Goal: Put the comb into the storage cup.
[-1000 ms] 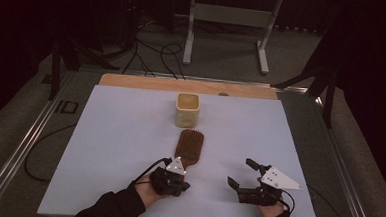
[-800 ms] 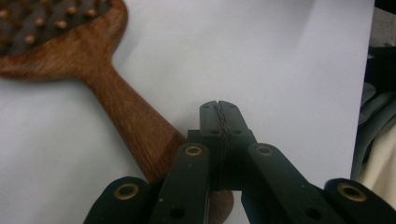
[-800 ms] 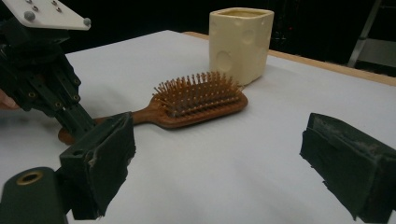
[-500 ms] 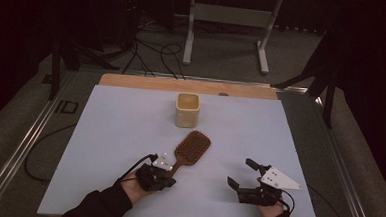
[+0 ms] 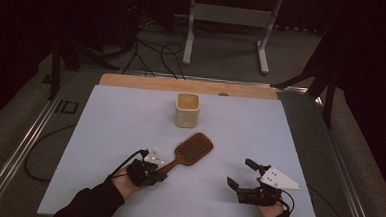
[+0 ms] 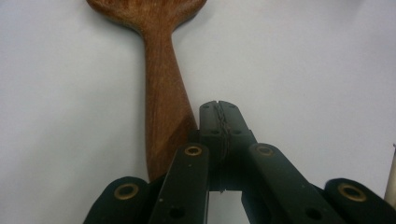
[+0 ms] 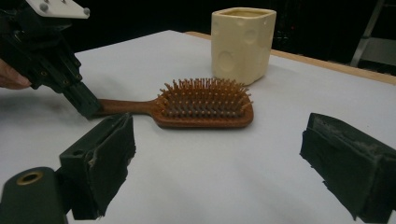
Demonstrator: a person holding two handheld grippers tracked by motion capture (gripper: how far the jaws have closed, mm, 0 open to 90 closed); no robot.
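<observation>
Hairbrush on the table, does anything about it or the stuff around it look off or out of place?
The left gripper is shut with its jaws beside the hairbrush handle, not around it. The brush lies diagonally, bristles up. The cream cup stands upright, and nothing looks spilled or broken.

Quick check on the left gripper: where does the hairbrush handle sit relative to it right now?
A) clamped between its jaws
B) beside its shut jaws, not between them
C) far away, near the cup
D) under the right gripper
B: in the left gripper view the left gripper has its jaws pressed together, and the wooden hairbrush handle lies alongside them on the white table.
</observation>
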